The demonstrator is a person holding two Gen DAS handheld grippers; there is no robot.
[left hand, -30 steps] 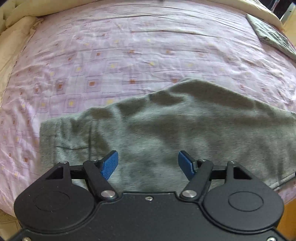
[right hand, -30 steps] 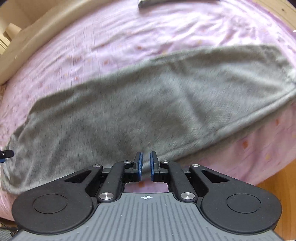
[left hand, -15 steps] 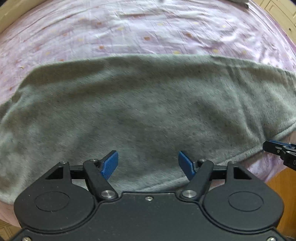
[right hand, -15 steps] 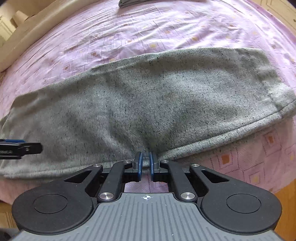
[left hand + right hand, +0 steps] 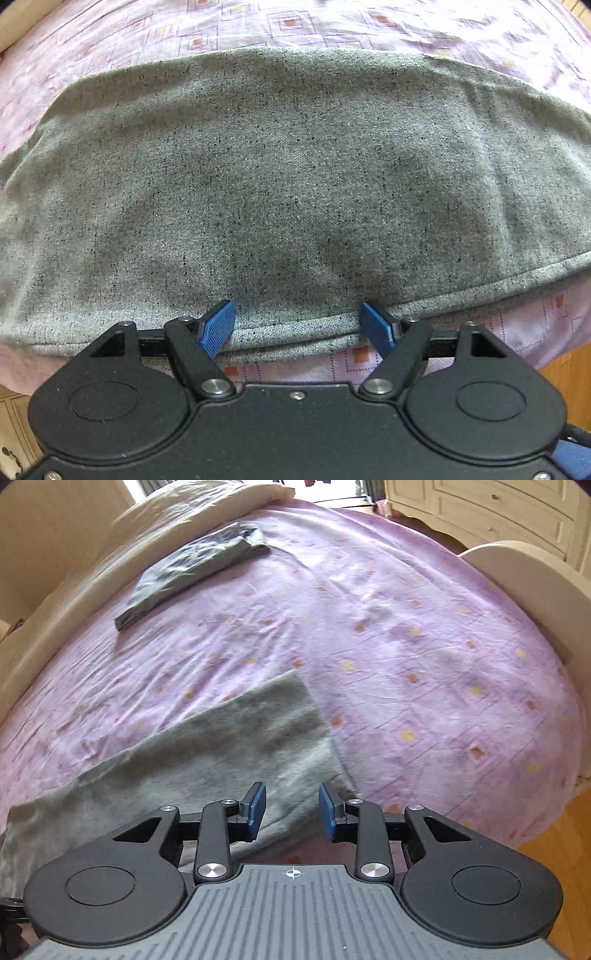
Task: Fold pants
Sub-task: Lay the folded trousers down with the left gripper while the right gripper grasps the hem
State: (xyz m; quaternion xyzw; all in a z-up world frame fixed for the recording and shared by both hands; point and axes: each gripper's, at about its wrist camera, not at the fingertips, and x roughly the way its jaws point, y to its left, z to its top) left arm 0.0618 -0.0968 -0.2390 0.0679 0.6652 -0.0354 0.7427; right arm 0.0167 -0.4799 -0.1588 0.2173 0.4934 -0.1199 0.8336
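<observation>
Left view, pants (image 5: 295, 177): we see grey speckled fabric spread flat on the sheet (image 5: 332, 26), filling most of the view, folded lengthwise.
Left view, hem: we see the near seamed edge running just in front of the fingertips, pink sheet showing below it.
Left view, left gripper (image 5: 298, 322): we see it pointing down over the near edge, jaws wide and opening, blue pads (image 5: 218, 326) either side of the edge strip, not pressing on it.
Right view, pants (image 5: 207, 753): we see one end of them lying on the sheet (image 5: 406, 635), square corner toward mid-bed, rest running off lower left.
Right view, right gripper (image 5: 292, 805): we see it over the near part of that end, jaws partway apart and opening, nothing pinched; the fabric lies below the gap.
Right view, dark cloth (image 5: 192, 568): we see a folded dark grey piece far up the bed, well apart from the pants.
Right view, duvet (image 5: 177, 513): cream, bunched along the far left side.
Right view, floor (image 5: 565, 842): wood, lower right.
</observation>
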